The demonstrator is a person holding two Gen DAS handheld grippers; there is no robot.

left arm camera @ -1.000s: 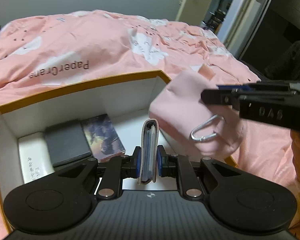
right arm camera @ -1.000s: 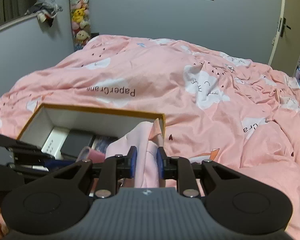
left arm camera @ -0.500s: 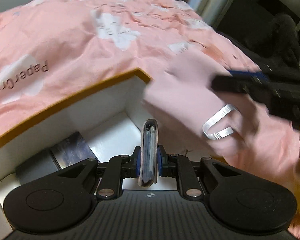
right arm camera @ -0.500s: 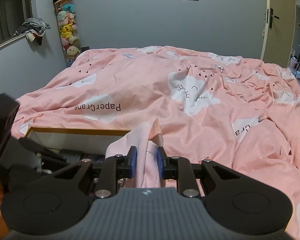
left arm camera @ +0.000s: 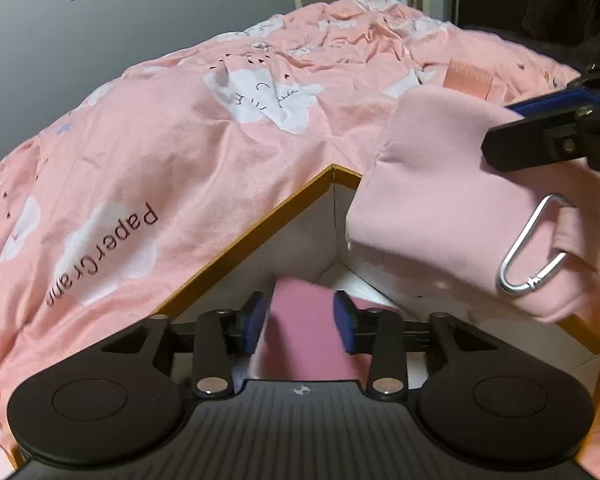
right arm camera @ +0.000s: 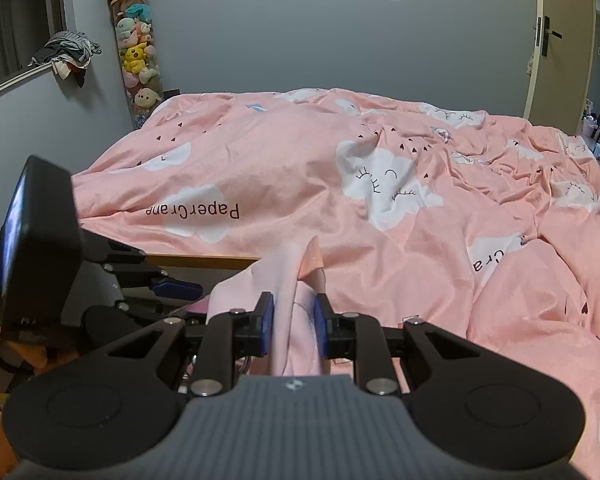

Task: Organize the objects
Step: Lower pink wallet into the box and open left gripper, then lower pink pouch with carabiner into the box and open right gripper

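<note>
the pink duvet (left arm camera: 228,168) carries the gold-rimmed box (left arm camera: 260,228). my right claw (right arm camera: 294,330) is clamped on the pink pouch (left arm camera: 452,208), held over the box's right corner, carabiner (left arm camera: 534,248) dangling. my left claw (left arm camera: 300,320) stands parted around the pink wallet (left arm camera: 304,332) inside the box; contact unclear.

Dim indoor light; strong fisheye bending at edges; slight motion blur.

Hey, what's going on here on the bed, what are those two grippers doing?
A person is packing things into a white box with an orange rim that sits on the pink bedspread. The left gripper stands open around a dark pink wallet inside the box. The right gripper is shut on a light pink pouch with a silver carabiner, held over the box's corner.
</note>
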